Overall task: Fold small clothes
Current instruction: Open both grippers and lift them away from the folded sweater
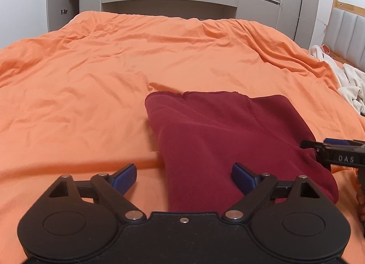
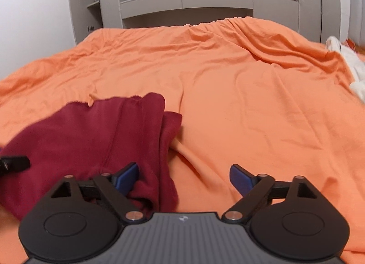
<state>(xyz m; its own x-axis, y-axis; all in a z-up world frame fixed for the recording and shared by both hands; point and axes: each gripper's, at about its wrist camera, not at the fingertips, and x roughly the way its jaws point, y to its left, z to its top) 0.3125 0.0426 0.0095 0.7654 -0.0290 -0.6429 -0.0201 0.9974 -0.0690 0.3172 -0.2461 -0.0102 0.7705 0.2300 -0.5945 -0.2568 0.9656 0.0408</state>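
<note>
Maroon garment [image 1: 228, 141] between both spread tools.

Garment [image 1: 219, 136]: dark red fleece-like cloth, matt, slightly fuzzy. Bed cover [image 1: 114, 70]: orange woven cloth, matt, creased. Left gripper [image 1: 184, 178]: matt black plastic, shiny metal pins, blue pads [image 1: 243, 176].

I see the dark red garment [image 1: 228, 141] lying folded and slightly rumpled on my orange bedcover [image 1: 91, 81], near its front edge.
</note>
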